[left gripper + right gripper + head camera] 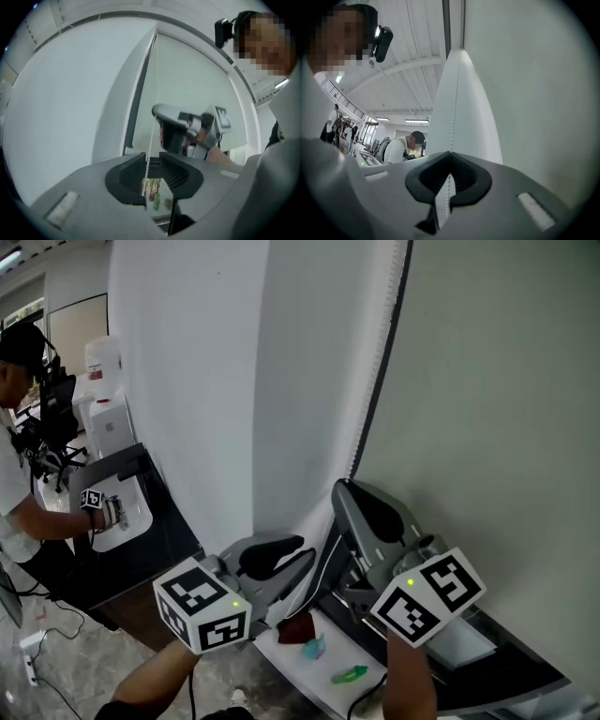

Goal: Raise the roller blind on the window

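The white roller blind (206, 381) hangs down the left and middle of the head view. Its bead chain (453, 117) drops along the blind's right edge. My right gripper (341, 491) is the higher one and is shut on the chain. In the right gripper view its jaws (450, 153) meet around the beads. My left gripper (304, 555) sits lower and to the left, open. In the left gripper view the chain (149, 154) passes through the gap between the jaws (151, 157) without being pressed. The right gripper (161, 117) shows above it, holding the same chain.
A plain wall (487, 409) fills the right. Below the grippers a white board (375, 652) carries small red, blue and green items (314, 648). At the far left another person (23, 493) works with a gripper (94, 502) at a dark table (169, 540).
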Motion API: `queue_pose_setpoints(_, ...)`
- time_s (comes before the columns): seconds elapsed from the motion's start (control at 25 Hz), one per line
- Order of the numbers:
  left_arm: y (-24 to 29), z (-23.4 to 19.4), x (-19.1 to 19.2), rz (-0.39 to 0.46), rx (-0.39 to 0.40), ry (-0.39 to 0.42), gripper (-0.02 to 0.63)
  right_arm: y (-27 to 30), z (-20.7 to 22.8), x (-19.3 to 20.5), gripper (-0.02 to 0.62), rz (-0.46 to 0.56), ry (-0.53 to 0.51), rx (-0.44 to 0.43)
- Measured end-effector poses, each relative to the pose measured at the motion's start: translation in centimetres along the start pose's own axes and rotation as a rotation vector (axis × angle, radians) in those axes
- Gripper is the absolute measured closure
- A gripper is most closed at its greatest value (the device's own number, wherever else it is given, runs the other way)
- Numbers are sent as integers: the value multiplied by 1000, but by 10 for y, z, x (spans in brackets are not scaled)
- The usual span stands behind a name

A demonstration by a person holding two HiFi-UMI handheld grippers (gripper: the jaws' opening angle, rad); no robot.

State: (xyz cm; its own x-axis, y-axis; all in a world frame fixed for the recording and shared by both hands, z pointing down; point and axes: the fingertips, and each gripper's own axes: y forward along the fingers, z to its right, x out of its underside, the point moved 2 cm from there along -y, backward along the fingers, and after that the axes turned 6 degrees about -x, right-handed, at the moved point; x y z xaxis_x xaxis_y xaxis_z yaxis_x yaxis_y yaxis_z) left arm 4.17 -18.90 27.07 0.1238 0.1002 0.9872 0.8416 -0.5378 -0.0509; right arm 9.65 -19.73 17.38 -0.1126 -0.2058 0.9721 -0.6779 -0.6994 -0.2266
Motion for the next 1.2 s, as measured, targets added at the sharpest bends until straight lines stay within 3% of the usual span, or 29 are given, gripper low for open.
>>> queue_pose_setpoints(0.12,-4,1,-42,64,11,-5,508,-3,-3,7,588,-15,-15,1)
queue_pose_setpoints(0.28,0,3,-70,93,9,19,506,-8,-6,43,588,-74,0,11)
queue_pose_setpoints(0.72,33,0,-48,5,-32,116,486,-33,-17,172,588,-280,131,25)
queue_pose_setpoints(0.88,39,0,-47,5,-34,134,494,-39,-20,182,588,-287,152,35)
queue_pose_setpoints(1.04,45,5,-44,-6,-39,165,588,-44,-19,182,588,-299,142,45)
queue_pose_setpoints(1.2,49,7,-42,-25,-19,124,595,-45,-18,181,588,-321,149,48)
